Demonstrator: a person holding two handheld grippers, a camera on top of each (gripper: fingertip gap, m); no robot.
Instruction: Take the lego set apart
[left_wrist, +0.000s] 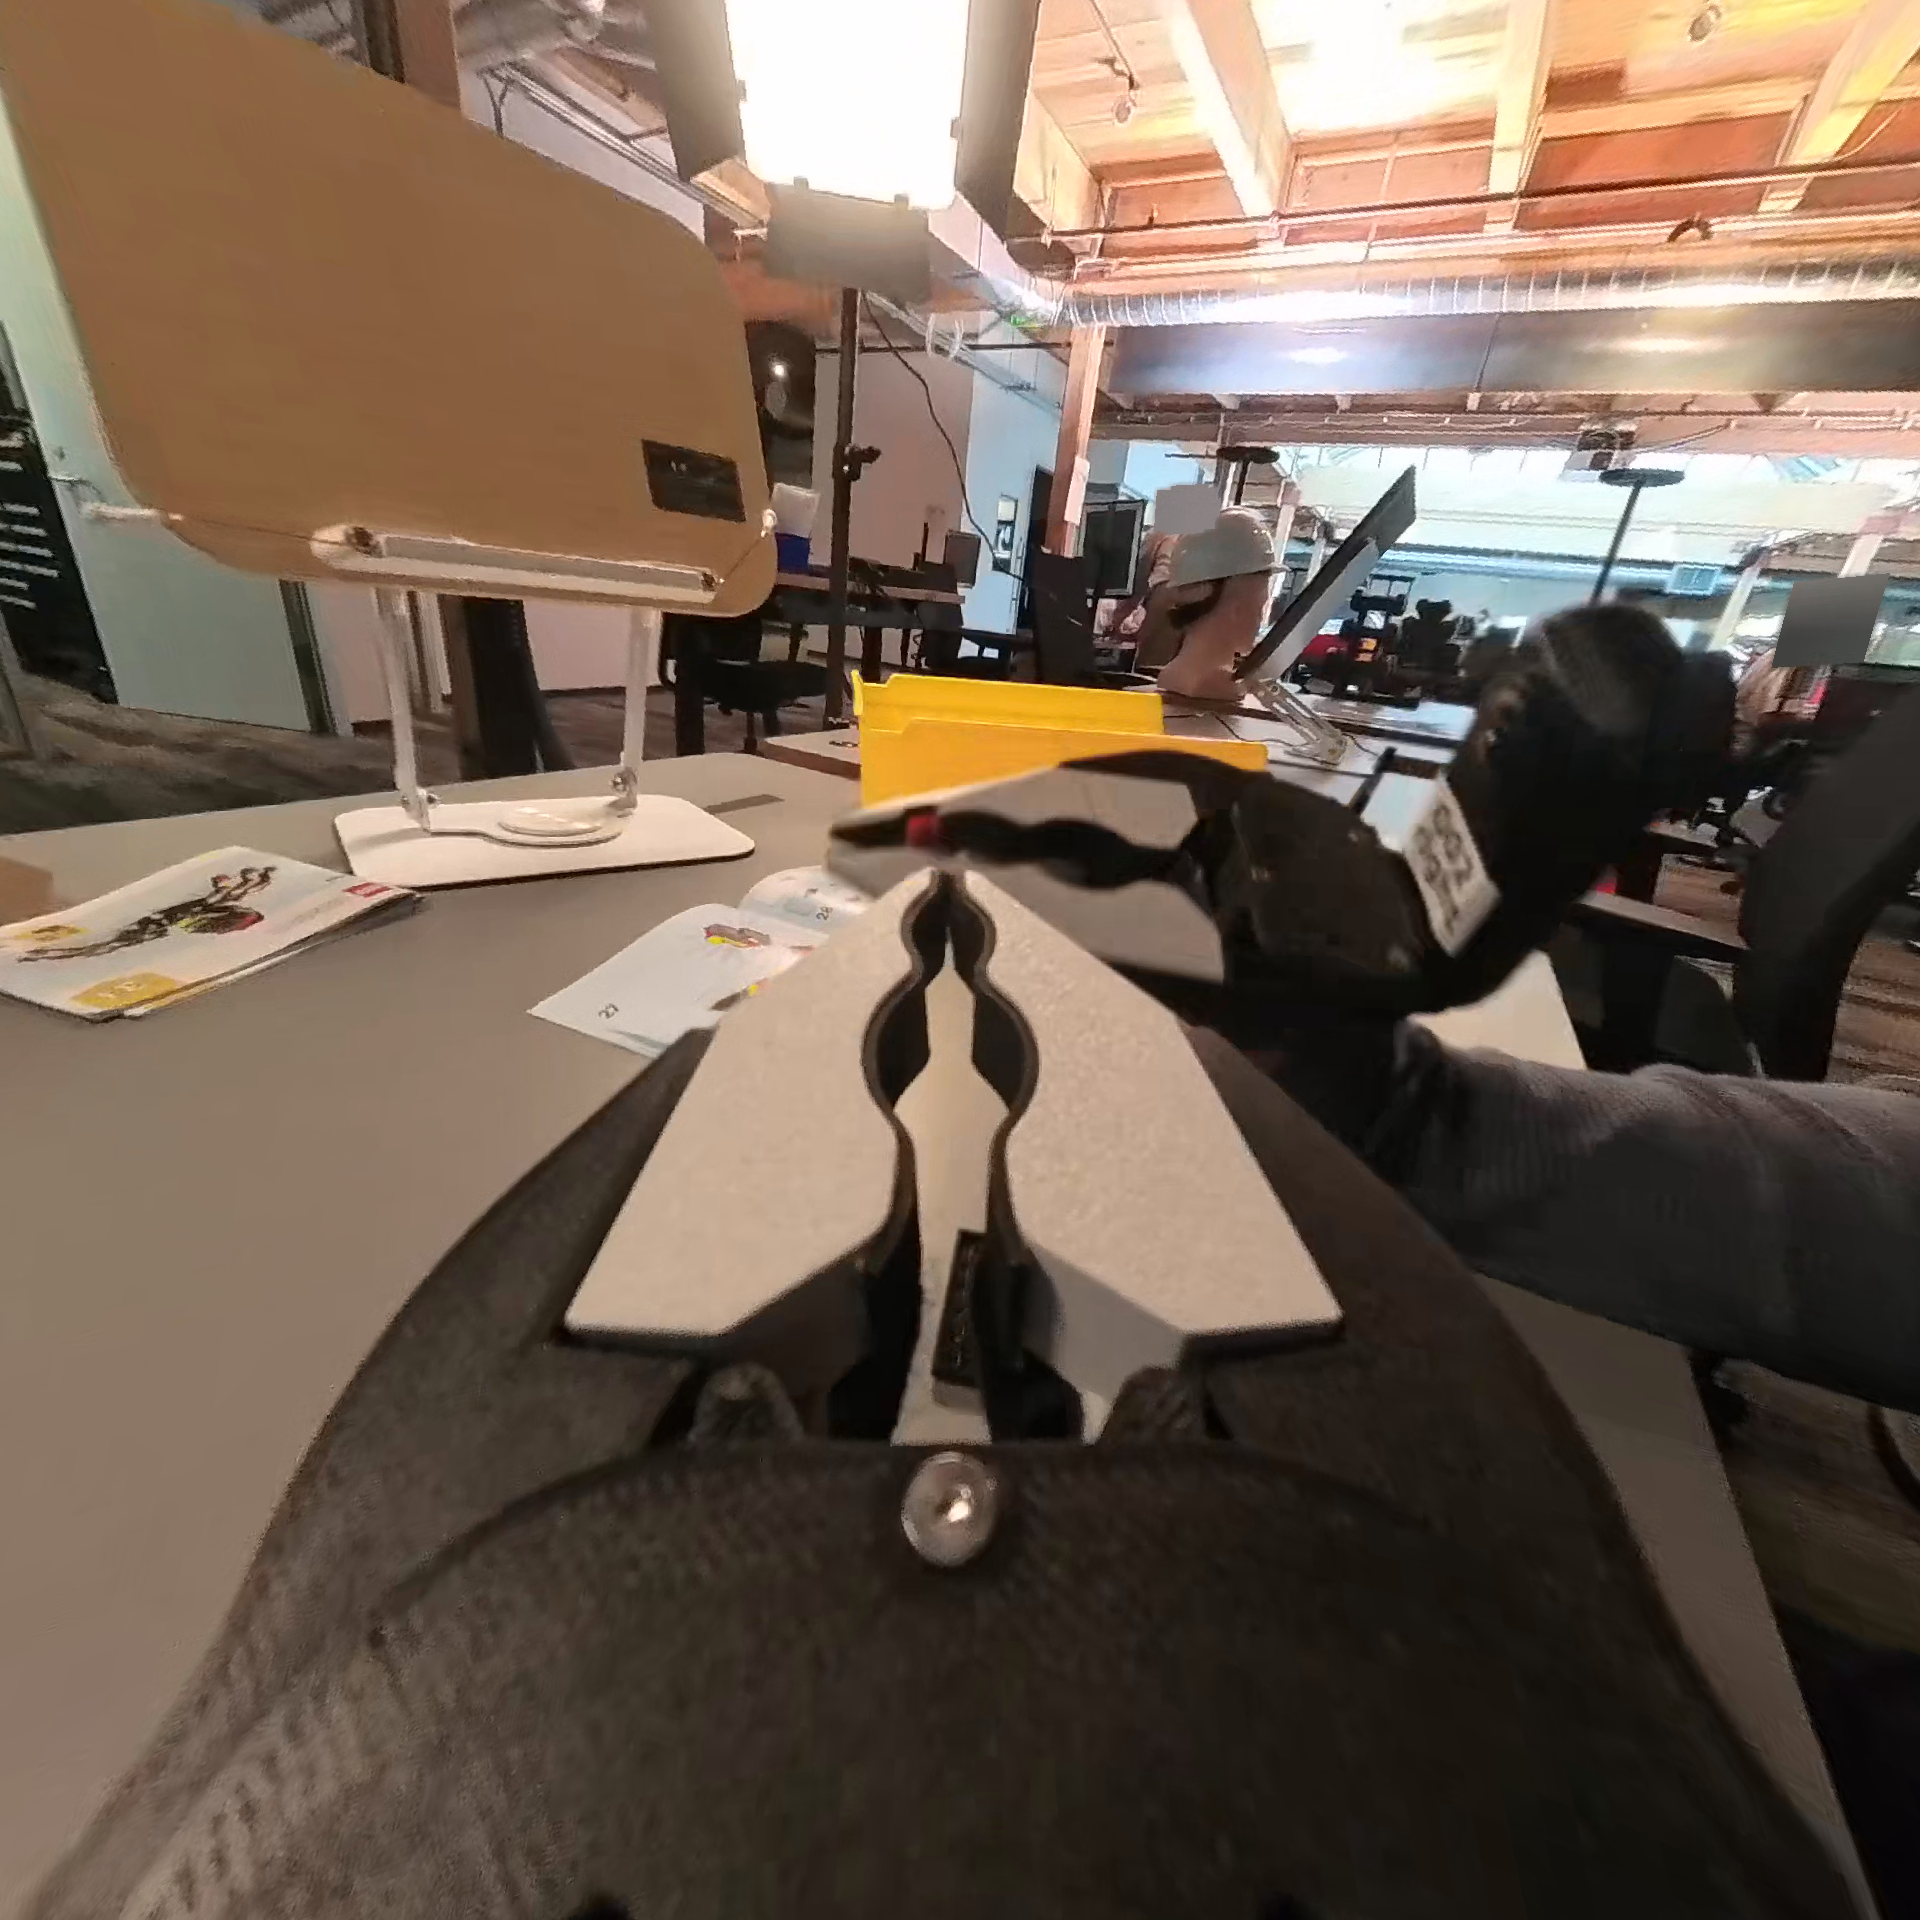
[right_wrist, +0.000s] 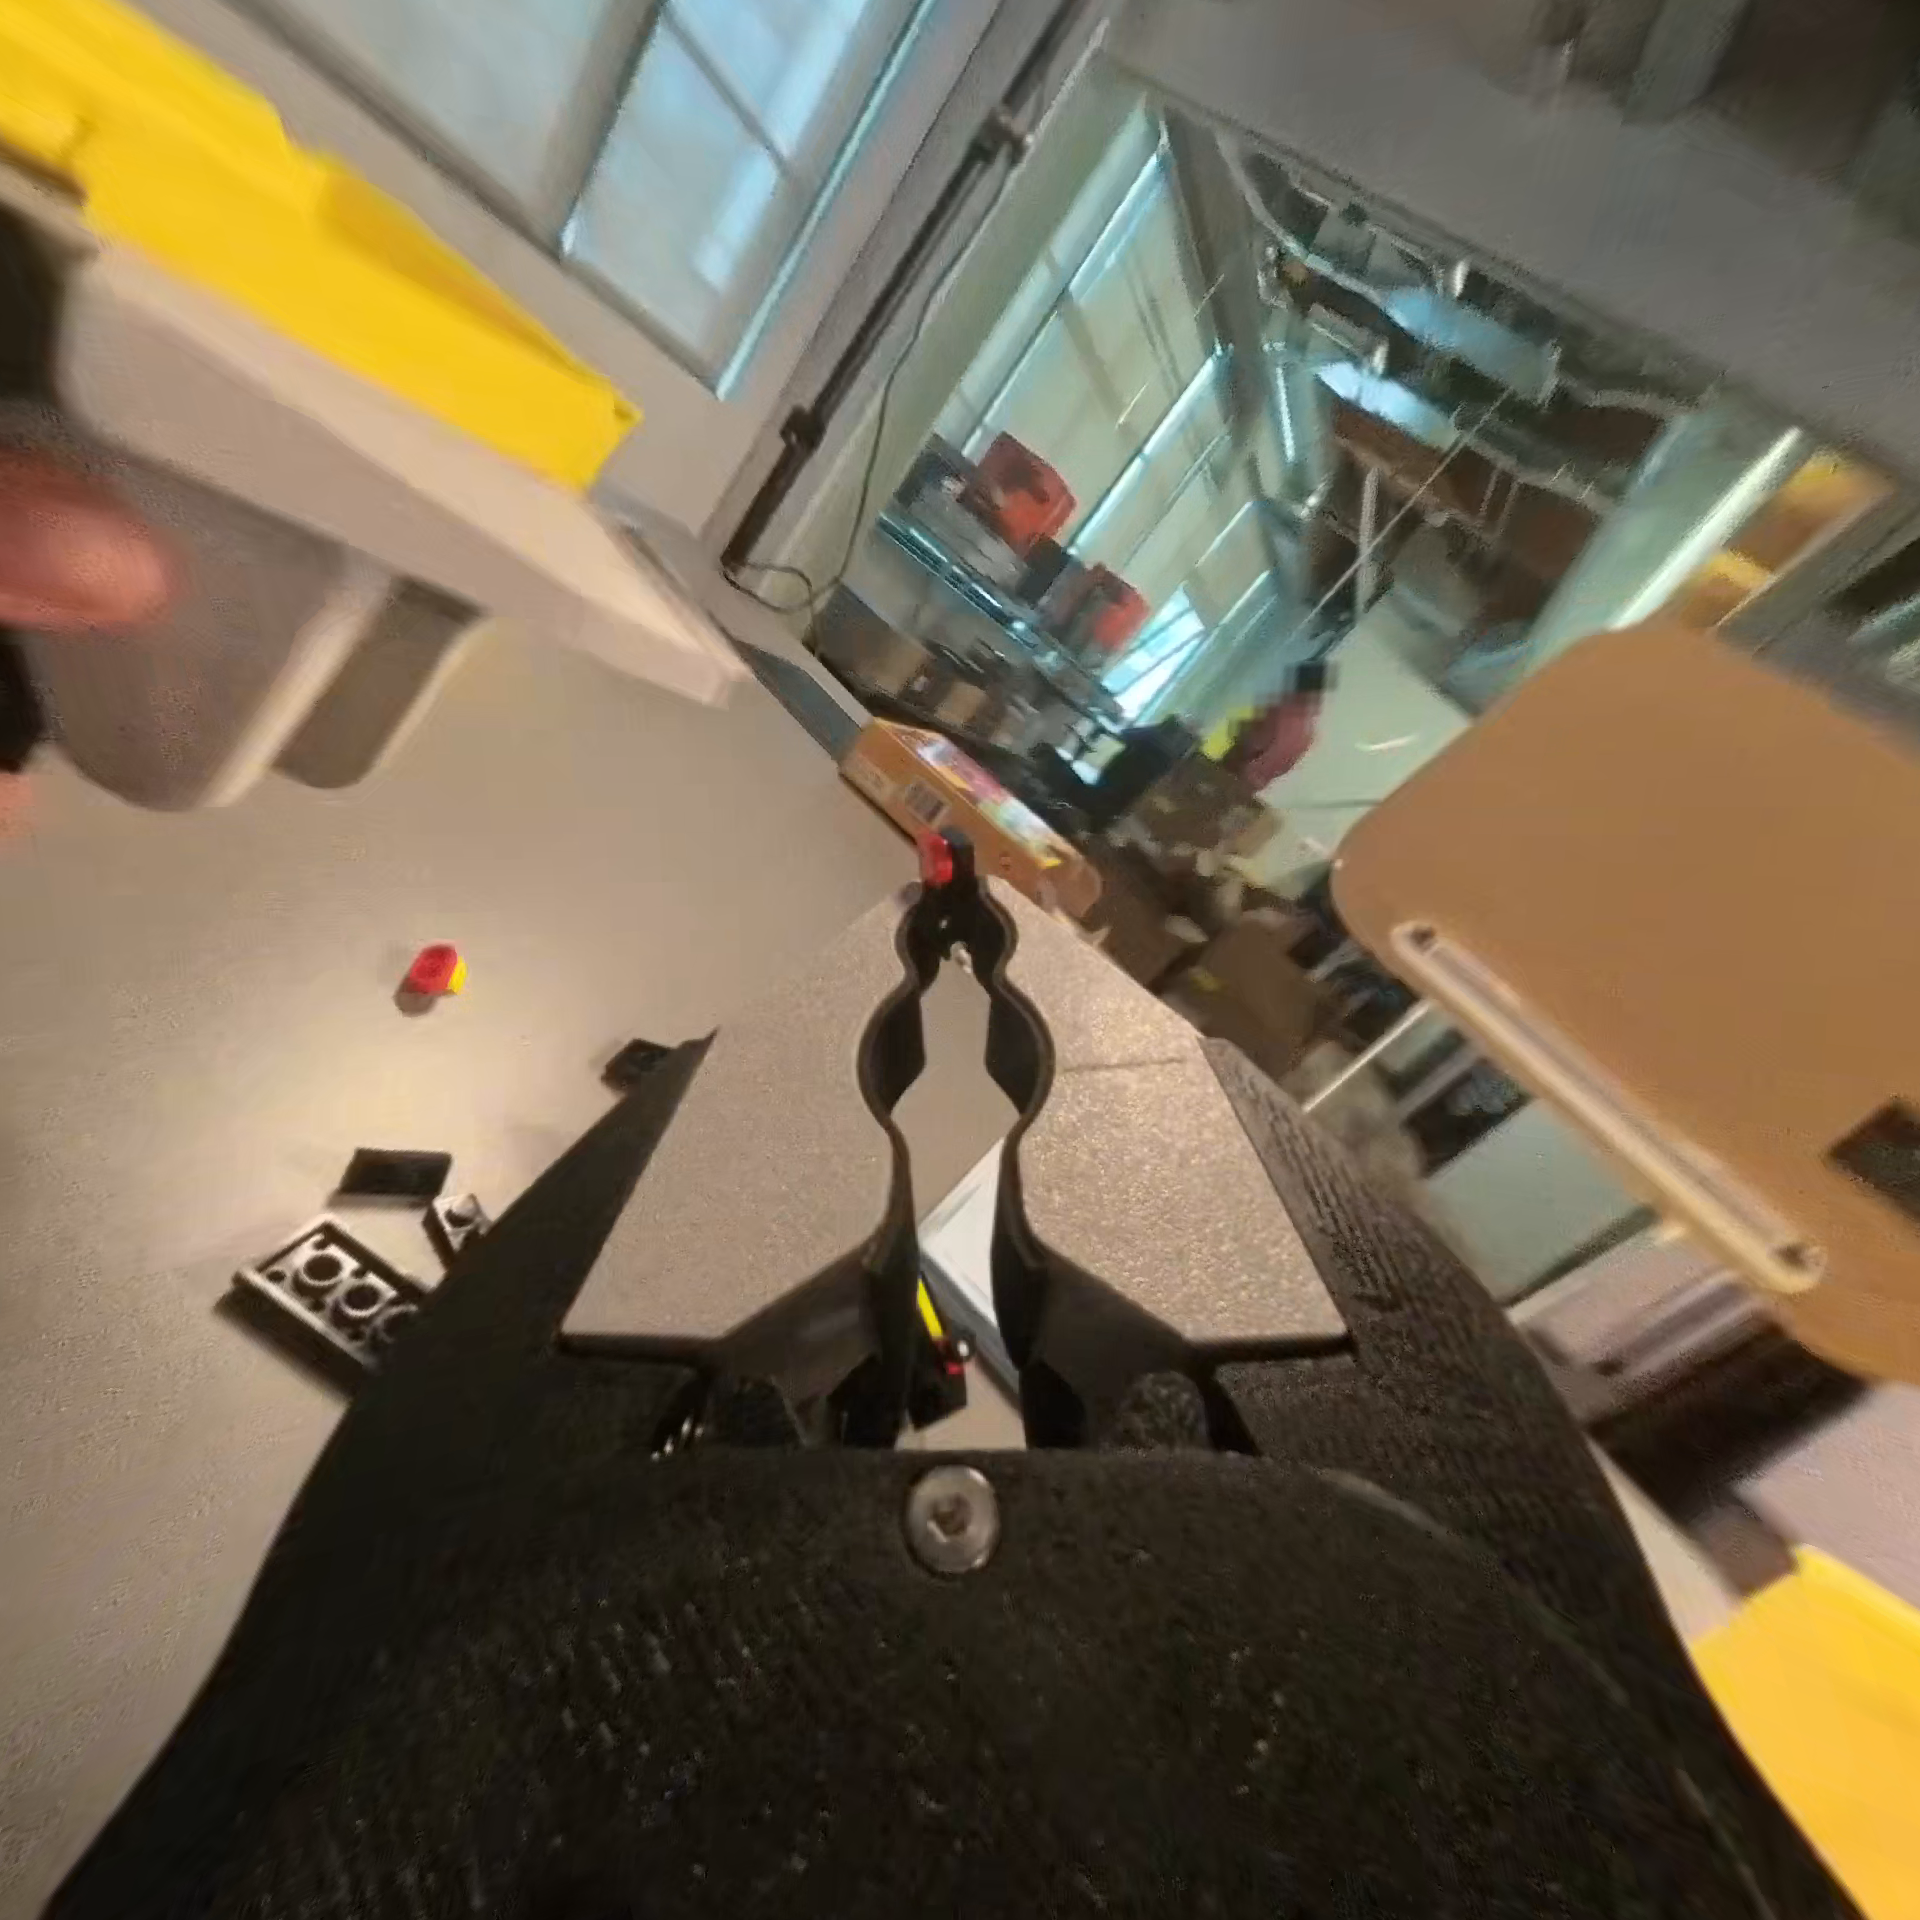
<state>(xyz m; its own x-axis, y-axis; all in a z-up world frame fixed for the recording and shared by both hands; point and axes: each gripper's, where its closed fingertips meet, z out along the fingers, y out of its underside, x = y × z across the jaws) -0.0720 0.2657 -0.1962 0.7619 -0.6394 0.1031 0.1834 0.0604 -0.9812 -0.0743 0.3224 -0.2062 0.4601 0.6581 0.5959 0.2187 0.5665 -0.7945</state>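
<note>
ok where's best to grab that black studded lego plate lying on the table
Grip the flat black studded lego plate across its two long side edges, coming straight down from above. It lies studs up on the grey table, so only its thin edges offer a hold; the small black piece crowds its far corner.

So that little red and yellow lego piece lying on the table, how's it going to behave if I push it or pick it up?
The red and yellow piece looks tiny and hard, so probably stiff and very light. On the smooth grey table a nudge would likely make it skid. One end looks rounded, so it may roll or twist between the tongs; blur hides its exact shape.
</note>
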